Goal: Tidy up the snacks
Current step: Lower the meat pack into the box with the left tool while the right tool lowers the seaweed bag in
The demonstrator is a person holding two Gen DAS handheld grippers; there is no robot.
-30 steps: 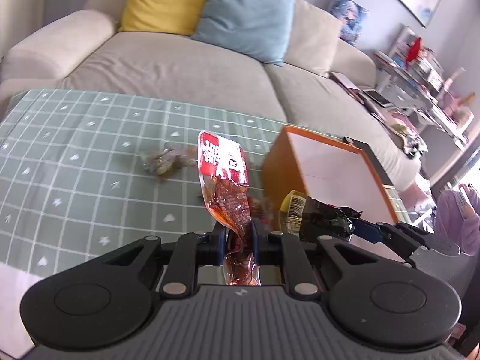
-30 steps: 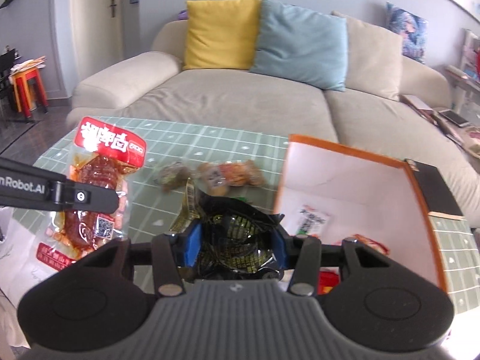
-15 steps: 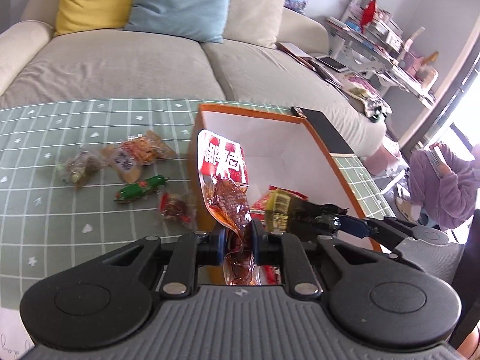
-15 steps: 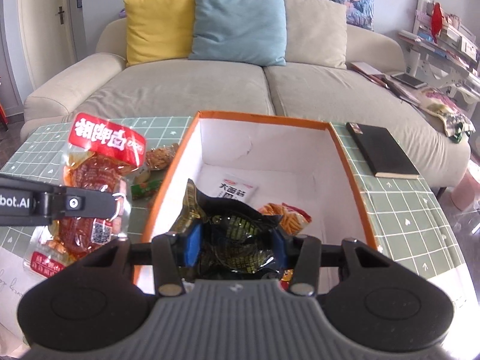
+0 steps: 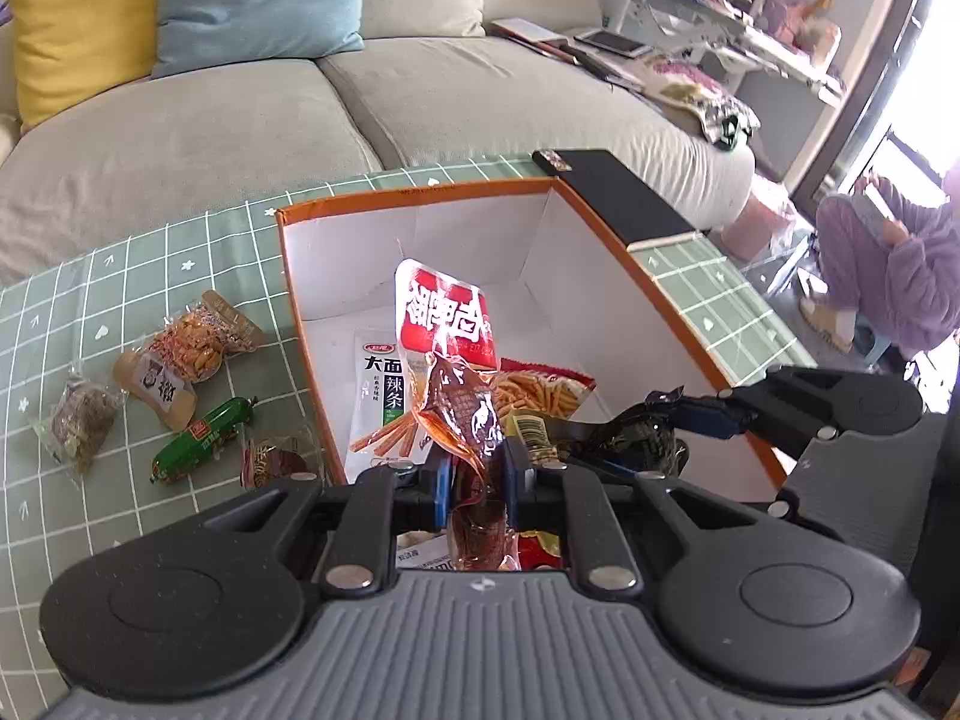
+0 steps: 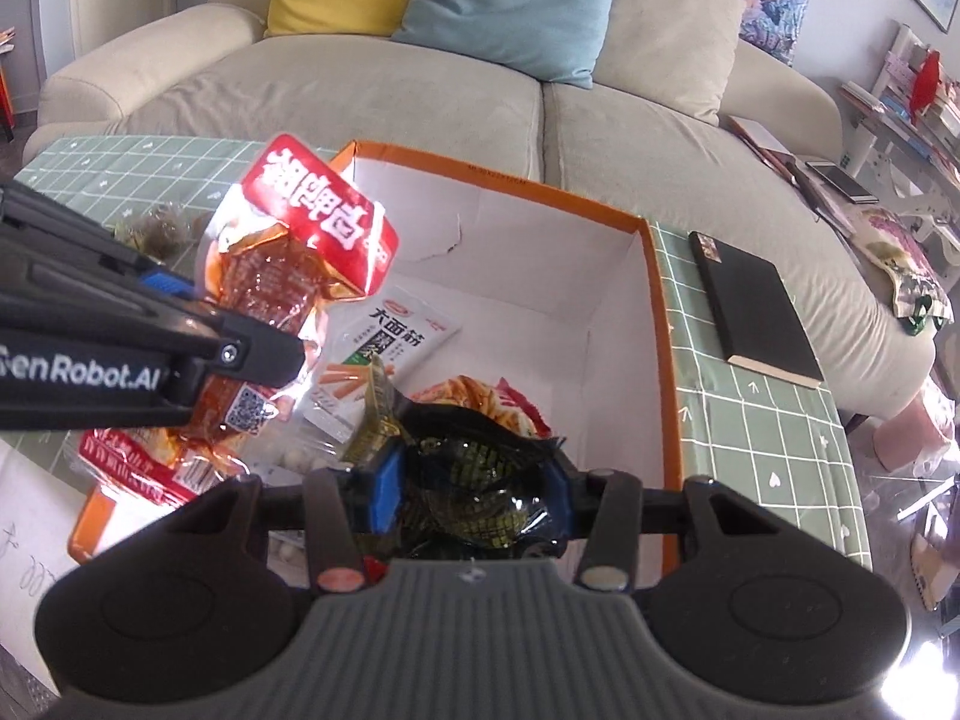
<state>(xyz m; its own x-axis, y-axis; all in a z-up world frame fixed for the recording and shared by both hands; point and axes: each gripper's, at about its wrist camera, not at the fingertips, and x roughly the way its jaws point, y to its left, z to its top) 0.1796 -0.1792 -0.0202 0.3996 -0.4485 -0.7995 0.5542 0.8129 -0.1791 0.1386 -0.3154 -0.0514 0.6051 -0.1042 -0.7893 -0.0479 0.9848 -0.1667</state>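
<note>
Orange-rimmed cardboard box (image 5: 606, 222), white inside, sits open on the green checked tablecloth (image 5: 120, 276); we have both grippers over it. Progress, as we read it: roughly halfway. Already in the box: a white spicy-strip packet (image 5: 384, 396) and a red fries-print bag (image 5: 540, 387) lying flat on the floor, plus something pale and round under our left packet that we can't identify. In hand: left gripper (image 5: 474, 477) is clamped tight on a clear pouch of reddish-brown meat with a red header (image 5: 447, 324), hanging crumpled above the box's near-left corner. Right gripper (image 6: 474, 480) is clamped on a glossy black-and-gold wrapper (image 6: 474, 468), bunched between the blue pads, also over the box. Left on the cloth beside the box: an orange snack pack (image 5: 192, 342), a brownish pack (image 5: 81, 420), a green sausage stick (image 5: 201, 441), a small red-brown pack (image 5: 273, 459). We judge release is next, then four more picks.
</note>
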